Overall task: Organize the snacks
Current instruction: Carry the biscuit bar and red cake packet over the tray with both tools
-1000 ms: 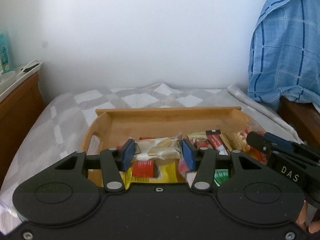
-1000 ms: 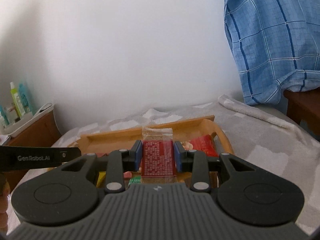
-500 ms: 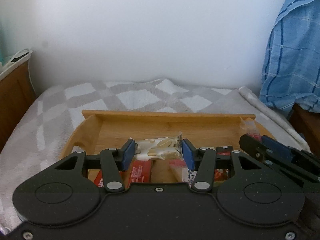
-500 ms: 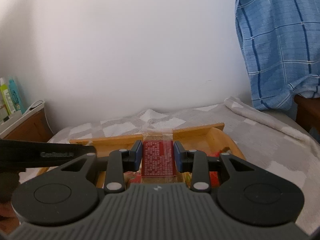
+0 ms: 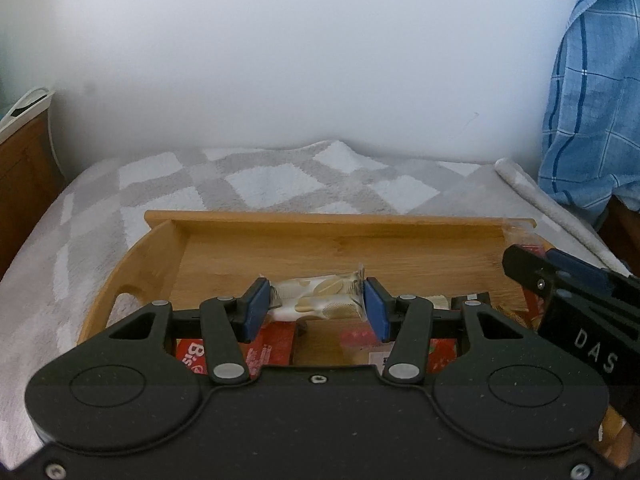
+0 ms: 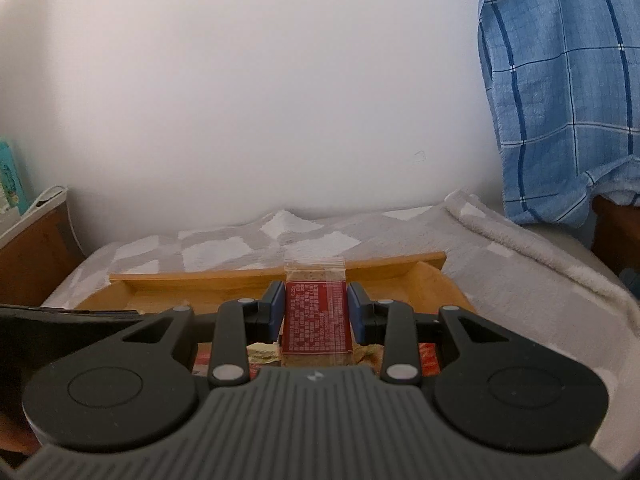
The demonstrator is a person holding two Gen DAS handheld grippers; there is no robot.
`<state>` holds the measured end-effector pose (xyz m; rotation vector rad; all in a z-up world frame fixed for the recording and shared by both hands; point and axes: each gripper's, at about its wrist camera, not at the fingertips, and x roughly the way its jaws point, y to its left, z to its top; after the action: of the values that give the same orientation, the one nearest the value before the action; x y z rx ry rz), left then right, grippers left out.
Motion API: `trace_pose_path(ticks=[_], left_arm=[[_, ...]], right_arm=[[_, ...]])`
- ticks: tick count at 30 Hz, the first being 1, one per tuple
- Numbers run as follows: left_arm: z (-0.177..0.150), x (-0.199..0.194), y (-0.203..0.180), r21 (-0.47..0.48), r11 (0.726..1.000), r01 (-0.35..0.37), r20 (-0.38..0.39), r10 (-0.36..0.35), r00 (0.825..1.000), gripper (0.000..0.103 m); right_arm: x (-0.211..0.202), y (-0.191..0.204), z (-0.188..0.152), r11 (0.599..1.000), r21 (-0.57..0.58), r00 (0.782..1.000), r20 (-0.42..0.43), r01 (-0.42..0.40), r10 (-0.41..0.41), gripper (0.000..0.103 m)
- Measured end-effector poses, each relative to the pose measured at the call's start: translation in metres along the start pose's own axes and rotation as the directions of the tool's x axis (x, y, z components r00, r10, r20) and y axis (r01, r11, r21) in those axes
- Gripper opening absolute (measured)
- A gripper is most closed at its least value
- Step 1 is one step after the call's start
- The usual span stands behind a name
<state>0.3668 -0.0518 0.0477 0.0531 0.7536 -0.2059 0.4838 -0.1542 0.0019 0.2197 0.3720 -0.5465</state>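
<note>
My left gripper [image 5: 316, 304] is clamped on a white snack packet [image 5: 318, 295] printed with pale biscuits; both blue pads [image 5: 255, 307] press its crimped ends, and it sits crosswise between them, lifted clear above the wooden tray [image 5: 320, 248]. My right gripper [image 6: 314, 312] grips a red-labelled packet [image 6: 315, 318] with white print, clear at the top edge and showing a brown bar inside; it stands lengthwise between the pads, also above the tray [image 6: 276, 278].

Nearest me inside the tray, under the left gripper's fingers, lie more snacks: a red wrapper with white lettering [image 5: 200, 354] toward the tray's left side, another red packet [image 5: 440, 354] toward its right, and a dark bar [image 5: 470, 298] beside it. Under the right gripper I see a yellowish wrapper [image 6: 262, 352] and a red one [image 6: 428, 360] on the tray floor. How many lie there in all I cannot tell, since the gripper bodies cover most of them.

In the left wrist view the right gripper's black body [image 5: 576, 304] reaches in over the tray's right side. In the right wrist view the left gripper's dark body [image 6: 60, 320] crosses the tray's left side.

The middle and far part of the tray floor is bare wood up to the far wall. The tray rests on a grey-and-white checked blanket [image 5: 280, 176]. Beyond the tray stands a white wall [image 6: 260, 100]. Right of the tray hangs a blue plaid cloth [image 6: 560, 92]; left of it is a brown wooden cabinet [image 5: 20, 176].
</note>
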Motion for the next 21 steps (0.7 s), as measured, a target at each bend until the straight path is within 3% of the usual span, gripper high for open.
trace_pose_path(ticks=[5, 21], left_arm=[[0.001, 0.006, -0.001, -0.009, 1.000, -0.007, -0.005, 0.007, 1.000, 0.049], [0.002, 0.015, -0.005, 0.003, 1.000, -0.027, -0.021, 0.027, 0.999, 0.049]], right_arm=[[0.013, -0.010, 0.000, 0.999, 0.046, 0.999, -0.028, 0.018, -0.017, 0.039], [0.027, -0.012, 0.000, 0.999, 0.030, 0.999, -0.051, 0.021, -0.020, 0.040]])
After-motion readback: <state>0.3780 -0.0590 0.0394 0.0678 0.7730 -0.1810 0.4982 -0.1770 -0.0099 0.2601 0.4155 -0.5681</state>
